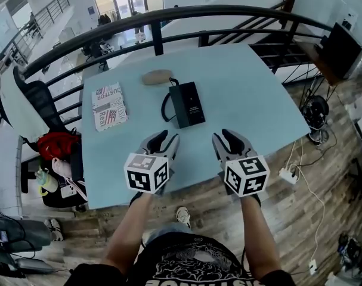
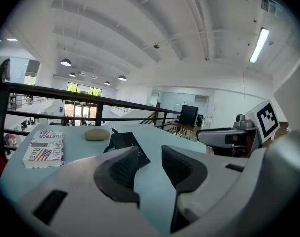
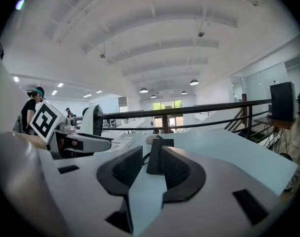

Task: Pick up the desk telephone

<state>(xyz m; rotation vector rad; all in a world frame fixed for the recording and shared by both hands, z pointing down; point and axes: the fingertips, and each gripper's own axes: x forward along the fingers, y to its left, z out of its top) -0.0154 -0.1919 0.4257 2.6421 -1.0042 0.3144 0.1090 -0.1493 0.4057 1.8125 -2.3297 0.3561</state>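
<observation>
The desk telephone (image 1: 186,104) is a flat black unit with a black cord looping off its left side. It lies on the pale blue table (image 1: 246,100), near the middle. In the left gripper view the telephone (image 2: 124,141) shows just beyond the jaws; in the right gripper view the telephone (image 3: 157,154) is seen through the gap. My left gripper (image 1: 164,139) hovers over the table's near edge, short of the telephone, jaws apart with nothing between them. My right gripper (image 1: 226,137) is level with it on the right, also open and empty. Neither touches the telephone.
A tan oval object (image 1: 157,77) lies behind the telephone. A printed box (image 1: 109,106) sits to its left. A dark railing (image 1: 169,16) curves round the table's far side. A black office chair (image 1: 37,100) and a red bag (image 1: 58,145) stand left of the table; a power strip (image 1: 287,174) lies on the floor at right.
</observation>
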